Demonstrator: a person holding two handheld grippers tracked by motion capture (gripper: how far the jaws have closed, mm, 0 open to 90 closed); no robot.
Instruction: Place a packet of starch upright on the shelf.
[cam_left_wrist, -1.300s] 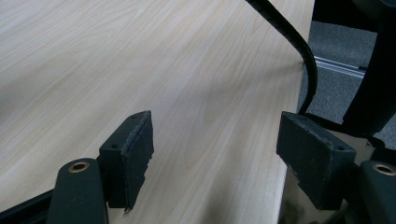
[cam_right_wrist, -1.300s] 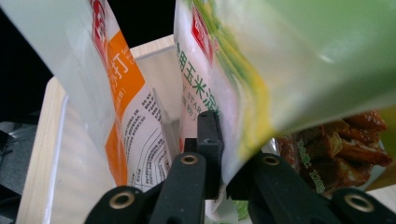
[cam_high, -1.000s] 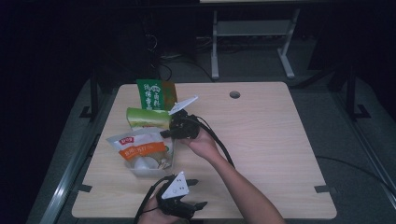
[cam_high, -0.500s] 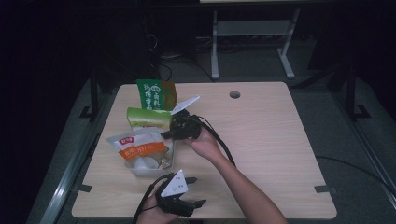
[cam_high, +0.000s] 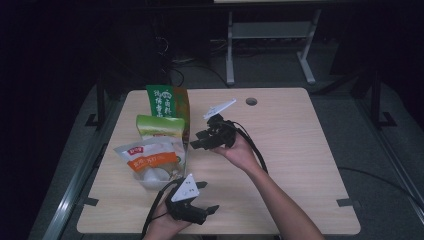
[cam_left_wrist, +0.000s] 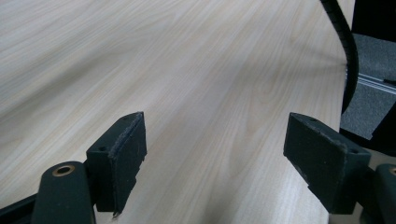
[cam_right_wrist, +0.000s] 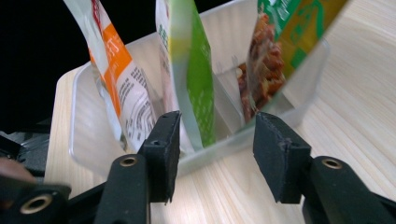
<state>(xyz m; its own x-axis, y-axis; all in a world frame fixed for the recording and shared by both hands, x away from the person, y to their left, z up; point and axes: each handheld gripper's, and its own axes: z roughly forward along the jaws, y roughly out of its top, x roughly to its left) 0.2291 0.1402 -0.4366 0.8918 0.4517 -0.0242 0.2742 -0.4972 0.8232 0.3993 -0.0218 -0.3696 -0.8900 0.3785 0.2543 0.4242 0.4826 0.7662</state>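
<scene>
The right gripper (cam_high: 200, 141) has just been opening its fingers, released with nothing between them, just right of the light green pouch (cam_right_wrist: 194, 79) standing in the clear bin (cam_right_wrist: 280, 114) at the surface's (cam_high: 300, 145) left. The left gripper (cam_high: 210, 210) rests near, fingers spread, empty.

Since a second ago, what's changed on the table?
The right tongs have just been opening, let go of the light green pouch and drew back from the clear bin. All three pouches stand in it as before; the left tongs stay open, empty.
</scene>
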